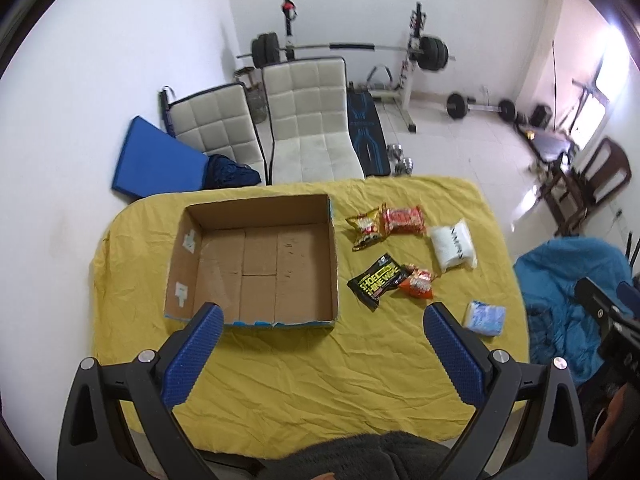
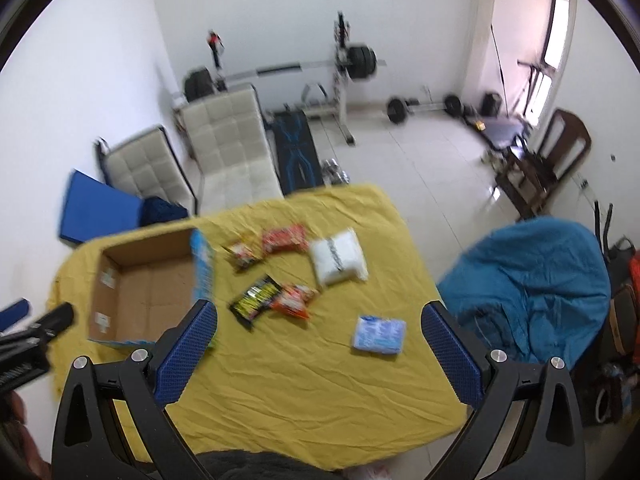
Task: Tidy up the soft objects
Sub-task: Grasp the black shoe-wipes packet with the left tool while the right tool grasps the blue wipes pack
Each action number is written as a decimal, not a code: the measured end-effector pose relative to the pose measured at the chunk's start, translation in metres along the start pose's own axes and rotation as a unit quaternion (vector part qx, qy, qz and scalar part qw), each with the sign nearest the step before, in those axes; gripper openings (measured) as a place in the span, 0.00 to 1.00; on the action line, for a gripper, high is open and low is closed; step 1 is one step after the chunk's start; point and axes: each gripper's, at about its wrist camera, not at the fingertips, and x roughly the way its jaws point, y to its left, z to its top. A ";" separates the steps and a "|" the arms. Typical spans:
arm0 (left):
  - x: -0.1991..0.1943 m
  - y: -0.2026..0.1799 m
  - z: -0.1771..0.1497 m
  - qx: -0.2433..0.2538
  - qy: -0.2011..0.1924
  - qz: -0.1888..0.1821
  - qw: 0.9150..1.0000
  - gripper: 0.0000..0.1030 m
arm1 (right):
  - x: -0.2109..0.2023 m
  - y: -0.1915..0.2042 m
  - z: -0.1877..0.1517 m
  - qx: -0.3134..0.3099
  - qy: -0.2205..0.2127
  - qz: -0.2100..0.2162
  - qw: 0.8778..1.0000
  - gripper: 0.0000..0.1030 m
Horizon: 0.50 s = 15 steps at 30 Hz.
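Observation:
An empty cardboard box (image 1: pixel 256 264) stands on the yellow-covered table (image 1: pixel 304 368), also in the right wrist view (image 2: pixel 148 292). To its right lie soft packets: a gold snack bag (image 1: pixel 365 226), a red packet (image 1: pixel 403 220), a white pouch (image 1: pixel 454 245), a black packet (image 1: pixel 376 281), an orange snack bag (image 1: pixel 418 282) and a light blue pack (image 1: pixel 485 317). The blue pack (image 2: pixel 379 335) and white pouch (image 2: pixel 338 257) also show in the right wrist view. My left gripper (image 1: pixel 322 316) is open and empty above the table's near side. My right gripper (image 2: pixel 320 314) is open and empty, high above the packets.
Two cream padded chairs (image 1: pixel 308 120) stand behind the table. A blue mat (image 1: pixel 158 160) leans on the wall. A barbell rack (image 1: pixel 416 52) and weights are at the back. A blue beanbag (image 2: pixel 532 288) sits right of the table, a wooden chair (image 2: pixel 560 152) beyond.

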 end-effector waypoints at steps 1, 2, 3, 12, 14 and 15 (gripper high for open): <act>0.011 -0.004 0.003 0.008 0.007 0.002 1.000 1.00 | 0.020 -0.005 0.003 -0.006 0.020 -0.013 1.000 1.00; 0.025 -0.009 0.006 0.018 0.017 0.008 1.000 1.00 | 0.041 -0.014 0.003 -0.011 0.038 -0.023 0.999 1.00; 0.037 -0.013 0.007 0.025 0.024 0.010 0.999 1.00 | 0.062 -0.022 0.003 -0.011 0.060 -0.036 0.998 1.00; 0.184 -0.064 0.006 0.095 0.118 0.044 0.987 1.00 | 0.283 -0.081 -0.035 -0.029 0.251 -0.040 0.967 1.00; 0.215 -0.075 0.005 0.112 0.136 0.047 0.983 1.00 | 0.313 -0.075 -0.047 -0.112 0.268 -0.048 0.956 1.00; 0.231 -0.080 0.004 0.123 0.145 0.047 0.981 1.00 | 0.322 -0.071 -0.052 -0.157 0.271 -0.051 0.948 1.00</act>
